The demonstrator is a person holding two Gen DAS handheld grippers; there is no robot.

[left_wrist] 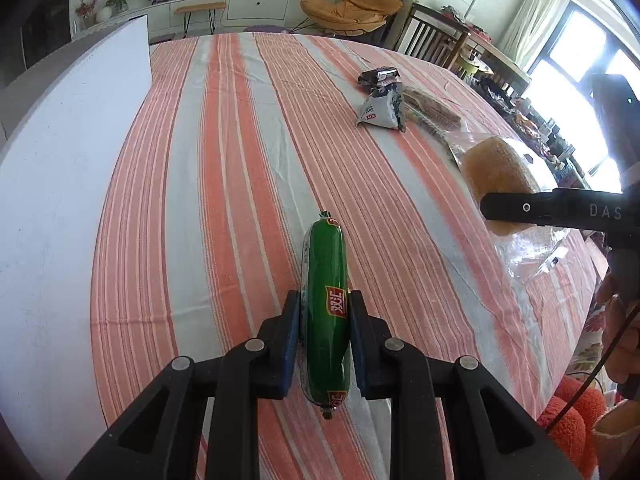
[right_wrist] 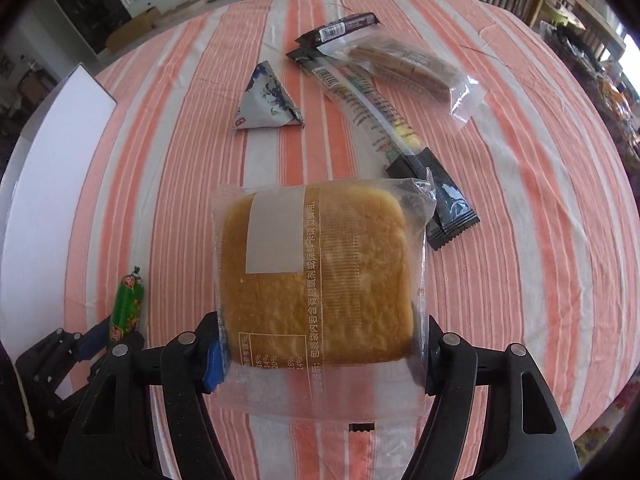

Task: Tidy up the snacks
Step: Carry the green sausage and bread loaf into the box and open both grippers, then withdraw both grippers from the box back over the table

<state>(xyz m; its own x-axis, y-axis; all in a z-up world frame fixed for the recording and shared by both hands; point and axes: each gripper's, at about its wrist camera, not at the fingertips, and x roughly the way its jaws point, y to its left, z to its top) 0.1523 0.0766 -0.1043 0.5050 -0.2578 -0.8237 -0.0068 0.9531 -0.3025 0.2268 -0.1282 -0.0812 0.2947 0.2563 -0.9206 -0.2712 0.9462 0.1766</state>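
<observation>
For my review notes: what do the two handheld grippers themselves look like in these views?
Both are matte black linkage grippers with silver round pivot pins and blue pads on the inner finger faces. The left gripper and right gripper look alike. From the left wrist view, the right one's finger side shows white lettering "DAS" and a small round screw; a thin dark cable hangs by the hand.

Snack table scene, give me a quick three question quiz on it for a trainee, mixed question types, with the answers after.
1. True or false: the left gripper is shut on the green sausage.
2. What sits between the right gripper's jaws? A) bagged cake slice B) triangular pouch C) black bar wrapper
3. Fill in: the snacks lie on a ____ tablecloth.

Key: 1 true; 2 A; 3 striped.
</observation>
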